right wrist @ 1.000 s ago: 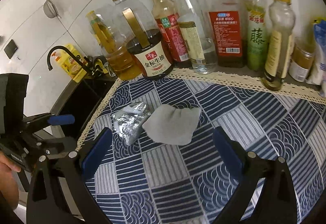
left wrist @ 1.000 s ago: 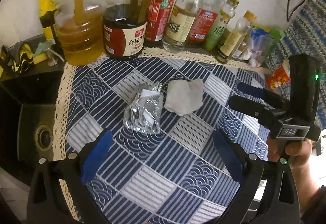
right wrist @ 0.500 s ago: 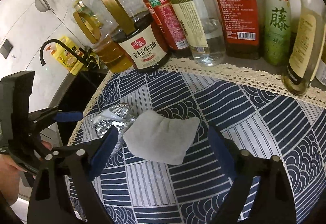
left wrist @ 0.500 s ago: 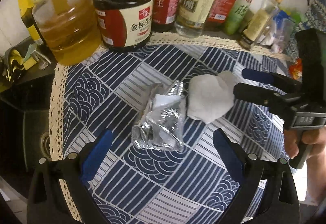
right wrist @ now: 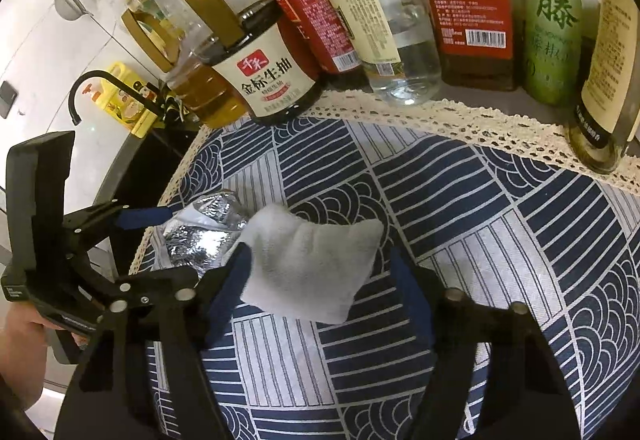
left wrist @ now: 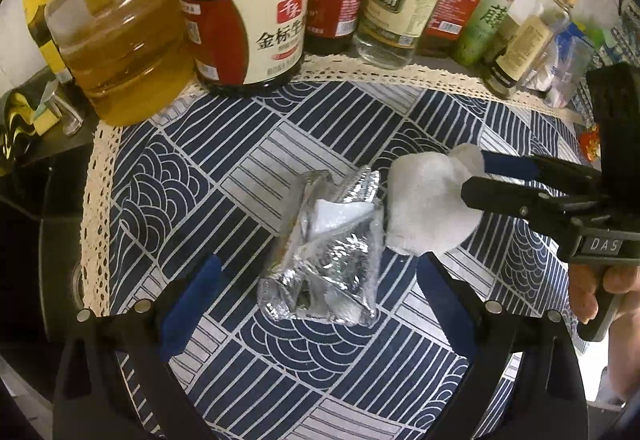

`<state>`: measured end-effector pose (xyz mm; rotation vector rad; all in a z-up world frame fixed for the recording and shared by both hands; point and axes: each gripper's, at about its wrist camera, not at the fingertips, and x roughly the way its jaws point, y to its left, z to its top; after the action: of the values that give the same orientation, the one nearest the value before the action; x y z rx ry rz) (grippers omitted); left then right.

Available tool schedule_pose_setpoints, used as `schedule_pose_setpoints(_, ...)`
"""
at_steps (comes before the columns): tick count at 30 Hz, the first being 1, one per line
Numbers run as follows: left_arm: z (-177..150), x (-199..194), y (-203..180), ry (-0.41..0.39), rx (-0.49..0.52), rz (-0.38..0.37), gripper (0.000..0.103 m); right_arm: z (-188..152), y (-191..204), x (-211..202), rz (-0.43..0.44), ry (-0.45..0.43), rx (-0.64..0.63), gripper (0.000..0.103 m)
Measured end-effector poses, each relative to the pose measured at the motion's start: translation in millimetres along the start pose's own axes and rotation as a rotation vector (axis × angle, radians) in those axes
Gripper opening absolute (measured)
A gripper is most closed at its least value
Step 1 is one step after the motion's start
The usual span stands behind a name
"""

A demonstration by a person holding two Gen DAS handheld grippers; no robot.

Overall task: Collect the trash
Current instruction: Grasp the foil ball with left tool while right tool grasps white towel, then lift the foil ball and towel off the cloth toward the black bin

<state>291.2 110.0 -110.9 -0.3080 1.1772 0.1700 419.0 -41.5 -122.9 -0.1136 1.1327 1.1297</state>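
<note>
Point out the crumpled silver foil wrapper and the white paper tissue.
crumpled silver foil wrapper [left wrist: 328,260], left wrist view, middle of its creased face.
white paper tissue [right wrist: 308,264], right wrist view, centre of the sheet.

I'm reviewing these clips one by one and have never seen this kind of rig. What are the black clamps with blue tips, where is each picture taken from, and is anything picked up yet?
No robot: a person holds a trigger-operated two-finger gripper in each hand, each carrying a fisheye camera that looks along its fingers. One picture comes from the left gripper, the other from the right gripper. On the blue patterned cloth lie a crumpled foil wrapper and a white tissue, with sauce and oil bottles behind. The left gripper's jaws are closing slightly around the wrapper without touching it. The right gripper's jaws are closing with the tissue between them; a firm grip isn't clear yet.
</note>
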Motion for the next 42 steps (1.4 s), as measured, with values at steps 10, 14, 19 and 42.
schedule_pose_setpoints(10, -2.9, 13.1, 3.7, 0.025, -0.01, -0.023, 0.062, -2.8, -4.5, 10.9, 0.022, 0.039, 0.004, 0.043)
schedule_pose_setpoints(14, -3.4, 10.5, 4.6, 0.016, -0.015, -0.022, 0.058, -3.5, -4.0, 8.7, 0.027, 0.031, 0.004, 0.032)
schedule_pose_setpoints(19, -5.7, 6.8, 6.2, 0.005, -0.02, -0.013, 0.057, -6.7, -4.4, 2.7, 0.036, 0.015, 0.008, 0.024)
schedule_pose_setpoints(42, -29.2, -46.1, -2.8, -0.081, 0.013, -0.015, 0.057, -32.5, 24.5, -51.4, -0.031, -0.068, 0.013, 0.022)
